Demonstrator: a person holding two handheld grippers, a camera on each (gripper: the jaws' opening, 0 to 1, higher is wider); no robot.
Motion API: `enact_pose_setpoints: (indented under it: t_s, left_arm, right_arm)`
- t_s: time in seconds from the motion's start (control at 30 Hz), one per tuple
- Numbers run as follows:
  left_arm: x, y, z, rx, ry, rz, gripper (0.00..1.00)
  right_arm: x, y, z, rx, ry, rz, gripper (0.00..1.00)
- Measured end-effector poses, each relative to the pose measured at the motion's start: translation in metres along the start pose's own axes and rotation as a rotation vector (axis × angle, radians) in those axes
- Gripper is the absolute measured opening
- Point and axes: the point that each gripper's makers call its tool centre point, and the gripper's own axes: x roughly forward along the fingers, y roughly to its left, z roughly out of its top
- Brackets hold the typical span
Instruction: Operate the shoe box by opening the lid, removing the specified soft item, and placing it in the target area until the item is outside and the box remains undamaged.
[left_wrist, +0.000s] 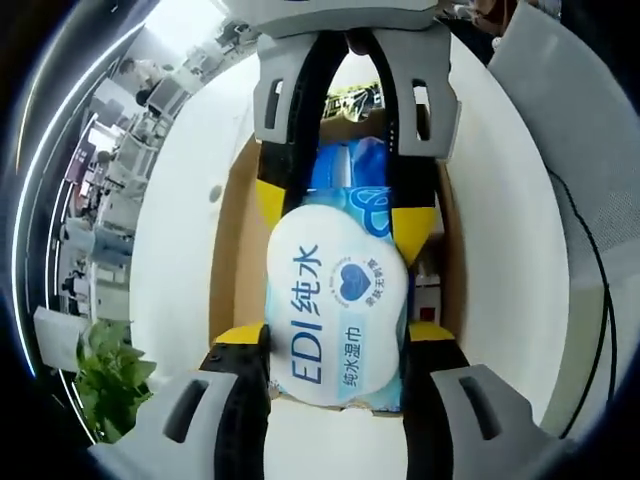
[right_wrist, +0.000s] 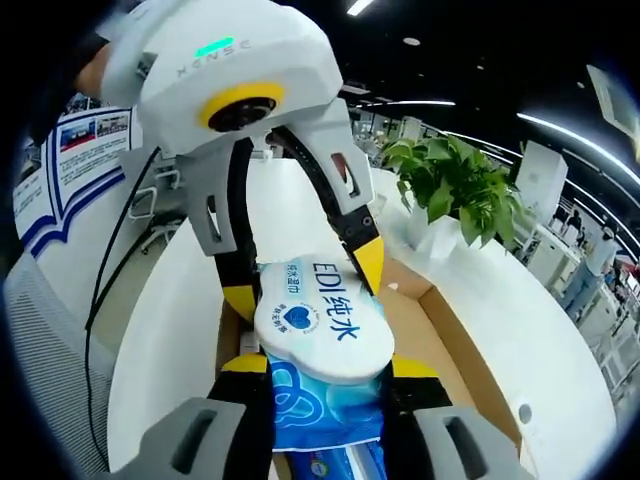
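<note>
Blue-and-white wet wipes pack (left_wrist: 335, 315) sits between both our grippers, above the open cardboard shoe box (left_wrist: 228, 250) on the white tabletop (left_wrist: 180, 240). Left gripper (left_wrist: 338, 345) jaws pinch one end, right gripper (right_wrist: 320, 370) jaws pinch the other. Potted plant (right_wrist: 455, 185) stands near the tabletop's edge.

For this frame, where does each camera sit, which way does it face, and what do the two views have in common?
Left gripper view: rides the left gripper, looking down into the open cardboard box at the wet wipes pack; the right gripper enters opposite.
Right gripper view: rides the right gripper, facing the left gripper across the pack; potted plant behind.
Shared: both grippers flanking the same pack from opposite ends over the box.
</note>
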Motion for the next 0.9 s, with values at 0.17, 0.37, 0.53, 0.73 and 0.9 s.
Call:
enact_pose_setpoints:
  t_s: [0.17,0.37,0.53,0.73,0.9]
  left_arm:
    - [-0.009,0.004,0.010,0.002,0.006,-0.002,0.50]
    - [-0.014,0.007,0.024,0.015,0.000,-0.006,0.50]
    - [-0.015,0.008,0.039,0.018,-0.010,-0.004,0.50]
    - [-0.017,0.012,0.057,0.024,-0.018,0.003,0.50]
    - [-0.018,0.014,0.078,0.025,-0.028,-0.007,0.50]
  right_arm:
    - [-0.012,-0.004,0.005,0.004,-0.018,-0.009,0.36]
    - [-0.029,-0.005,0.007,0.009,-0.028,-0.014,0.35]
    - [-0.045,-0.006,0.005,0.002,-0.027,-0.019,0.35]
    - [-0.061,-0.013,0.001,-0.005,-0.026,-0.025,0.35]
    - [-0.082,-0.018,-0.002,-0.001,-0.027,-0.024,0.35]
